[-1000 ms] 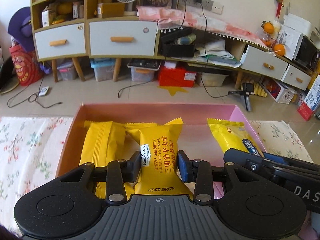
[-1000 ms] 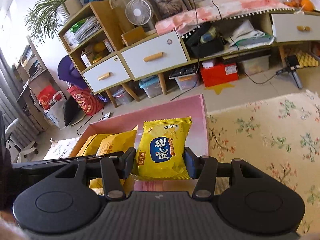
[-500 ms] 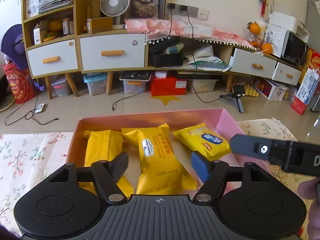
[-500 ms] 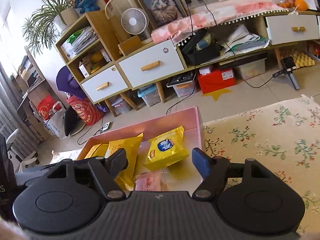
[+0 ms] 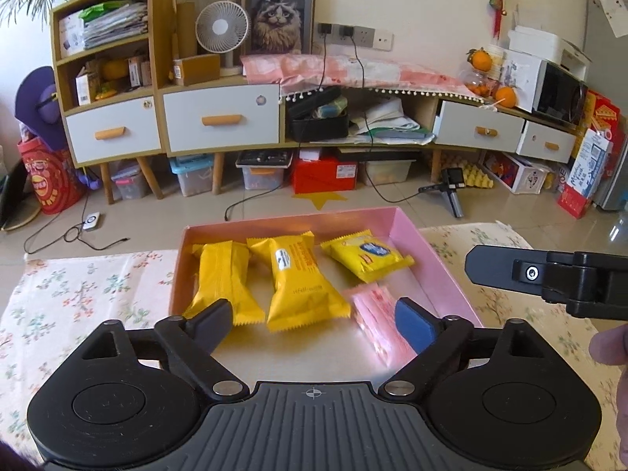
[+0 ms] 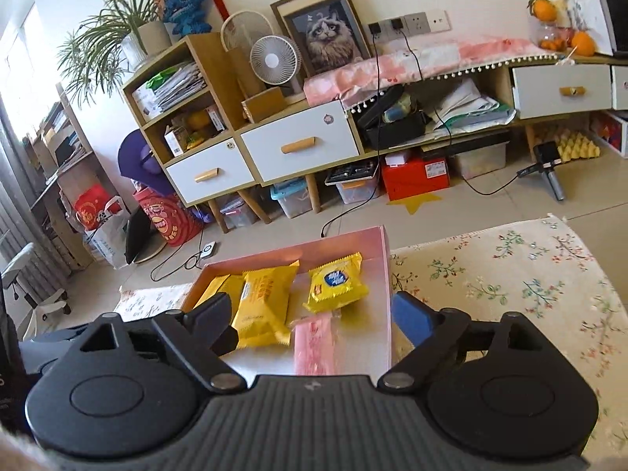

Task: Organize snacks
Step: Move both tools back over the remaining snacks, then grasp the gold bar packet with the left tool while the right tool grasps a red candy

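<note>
Left wrist view: my left hand-held gripper (image 5: 312, 324) and right hand-held gripper (image 6: 310, 320) had just spread wide, empty, over the snack packets (image 5: 302, 278) in the pink box (image 5: 431, 259).

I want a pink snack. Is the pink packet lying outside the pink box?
No. The pink packet lies inside the pink box, next to the three yellow packets.
</note>
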Demonstrator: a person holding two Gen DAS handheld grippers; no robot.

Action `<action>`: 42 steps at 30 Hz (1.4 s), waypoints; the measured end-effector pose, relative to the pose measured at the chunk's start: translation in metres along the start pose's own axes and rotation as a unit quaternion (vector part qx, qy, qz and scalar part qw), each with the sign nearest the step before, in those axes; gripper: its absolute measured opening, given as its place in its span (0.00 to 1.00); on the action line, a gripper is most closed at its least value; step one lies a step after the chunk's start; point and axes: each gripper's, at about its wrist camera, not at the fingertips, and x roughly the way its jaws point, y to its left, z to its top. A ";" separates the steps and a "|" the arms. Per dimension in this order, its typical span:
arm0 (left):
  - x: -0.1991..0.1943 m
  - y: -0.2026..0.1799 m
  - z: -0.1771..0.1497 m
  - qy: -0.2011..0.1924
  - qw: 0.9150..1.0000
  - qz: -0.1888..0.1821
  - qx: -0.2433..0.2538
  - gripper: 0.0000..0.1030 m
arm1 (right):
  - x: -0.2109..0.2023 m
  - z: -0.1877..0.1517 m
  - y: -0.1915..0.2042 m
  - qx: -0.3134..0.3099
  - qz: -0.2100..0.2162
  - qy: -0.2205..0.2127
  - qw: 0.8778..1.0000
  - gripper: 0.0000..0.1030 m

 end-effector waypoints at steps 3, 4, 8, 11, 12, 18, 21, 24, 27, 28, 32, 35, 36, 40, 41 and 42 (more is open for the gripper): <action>-0.017 0.000 -0.009 0.002 1.000 0.001 0.000 0.92 | -0.010 -0.004 0.003 -0.005 -0.007 0.003 1.000 0.92; -0.022 -0.001 -0.013 0.004 1.000 0.001 0.001 0.93 | -0.015 -0.006 0.004 -0.008 -0.010 0.003 1.000 0.94; -0.043 -0.002 -0.030 0.009 1.000 0.006 0.018 0.94 | -0.028 -0.015 0.008 -0.026 -0.025 0.001 0.999 1.00; -0.057 -0.001 -0.042 0.014 0.999 0.010 0.032 0.96 | -0.037 -0.023 0.010 -0.033 -0.026 0.002 0.999 1.00; -0.062 0.000 -0.045 0.016 0.999 0.011 0.036 0.96 | -0.040 -0.027 0.011 -0.034 -0.027 0.003 0.999 1.00; -0.087 0.010 -0.072 0.019 0.999 0.022 0.033 0.97 | -0.054 -0.043 0.016 -0.056 -0.032 0.007 0.998 1.00; -0.099 0.018 -0.089 -0.001 0.999 0.024 0.034 0.97 | -0.055 -0.054 0.017 -0.075 -0.036 0.014 0.996 1.00; -0.103 0.023 -0.095 0.005 0.998 0.032 0.052 0.97 | -0.059 -0.069 0.013 -0.083 -0.036 0.019 0.996 1.00; -0.106 0.034 -0.101 0.003 0.998 0.042 0.044 0.98 | -0.063 -0.085 0.009 -0.097 -0.029 0.036 0.994 1.00; -0.106 0.039 -0.104 0.007 0.999 0.040 0.036 0.98 | -0.064 -0.089 0.009 -0.106 -0.031 0.044 0.993 1.00; -0.105 0.053 -0.116 0.021 0.999 0.038 0.031 0.98 | -0.071 -0.105 0.006 -0.129 -0.030 0.057 0.990 1.00; -0.104 0.059 -0.126 0.030 0.999 0.035 0.029 0.98 | -0.078 -0.111 0.002 -0.138 -0.026 0.058 0.988 1.00; -0.103 0.061 -0.129 0.034 0.999 0.030 0.026 0.98 | -0.079 -0.114 0.001 -0.141 -0.025 0.060 0.988 1.00; -0.101 0.068 -0.142 0.045 0.999 0.022 0.014 0.98 | -0.078 -0.125 -0.004 -0.148 -0.016 0.074 0.986 1.00; -0.101 0.070 -0.144 0.050 0.998 0.024 0.012 0.98 | -0.078 -0.128 -0.005 -0.148 -0.012 0.084 0.985 1.00; -0.100 0.073 -0.147 0.054 0.998 0.024 0.009 0.98 | -0.077 -0.130 -0.007 -0.147 -0.008 0.093 0.985 1.00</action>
